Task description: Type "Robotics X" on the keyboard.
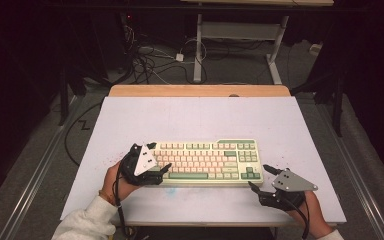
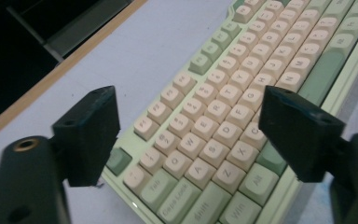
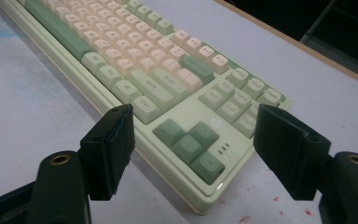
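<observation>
A pale green keyboard [image 1: 205, 161] with cream and green keys lies on the white board [image 1: 200, 115], near its front edge. My left gripper [image 1: 160, 156] hovers at the keyboard's left end, jaws open. In the left gripper view the two black jaws [image 2: 189, 100] stand wide apart over the left-hand letter keys [image 2: 223, 107], with nothing gripped. My right gripper [image 1: 258, 175] sits off the keyboard's right front corner, also open. In the right gripper view its jaws [image 3: 193, 114] frame the arrow keys [image 3: 189, 142] and that corner without touching them.
The white board rests on a wooden table whose edge [image 1: 200, 90] shows at the back. Red specks [image 3: 276, 199] dot the board near the keyboard's right corner. Cables [image 1: 145, 60] and a desk frame [image 1: 240, 35] stand on the floor beyond.
</observation>
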A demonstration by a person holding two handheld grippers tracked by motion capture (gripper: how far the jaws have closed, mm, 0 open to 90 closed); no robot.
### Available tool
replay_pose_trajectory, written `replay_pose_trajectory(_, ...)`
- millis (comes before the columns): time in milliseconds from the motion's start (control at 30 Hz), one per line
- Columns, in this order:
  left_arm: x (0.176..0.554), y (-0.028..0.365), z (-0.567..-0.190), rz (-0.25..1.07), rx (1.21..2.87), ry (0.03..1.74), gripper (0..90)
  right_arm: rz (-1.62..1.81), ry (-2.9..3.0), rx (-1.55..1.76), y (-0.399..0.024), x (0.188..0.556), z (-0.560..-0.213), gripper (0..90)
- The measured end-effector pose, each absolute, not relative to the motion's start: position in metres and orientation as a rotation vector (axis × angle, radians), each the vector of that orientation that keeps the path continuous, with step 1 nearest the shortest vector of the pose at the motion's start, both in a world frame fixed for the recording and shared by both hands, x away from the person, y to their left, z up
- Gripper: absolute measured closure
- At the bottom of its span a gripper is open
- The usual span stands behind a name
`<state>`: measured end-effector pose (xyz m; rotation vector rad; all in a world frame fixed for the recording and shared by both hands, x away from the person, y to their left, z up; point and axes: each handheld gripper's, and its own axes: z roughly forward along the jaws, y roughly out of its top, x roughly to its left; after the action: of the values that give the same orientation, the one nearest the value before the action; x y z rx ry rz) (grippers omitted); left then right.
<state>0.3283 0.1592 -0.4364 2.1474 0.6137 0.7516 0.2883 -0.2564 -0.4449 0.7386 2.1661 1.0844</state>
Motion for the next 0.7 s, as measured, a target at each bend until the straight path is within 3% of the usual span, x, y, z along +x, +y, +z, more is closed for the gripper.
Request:
replay_pose_trajectory(367, 0.305, 0.179, -0.446, 0.786, 2.143, 0.649, 18.4, 1.122, 2.17, 0.697, -0.251, 0.291, -0.44, 39.8)
replay_pose_trajectory(700, 0.297, 0.19, -0.46, 0.795, 2.133, 0.675, 18.4, 1.146, 2.128, 0.723, -0.244, 0.303, -0.43, 66.0)
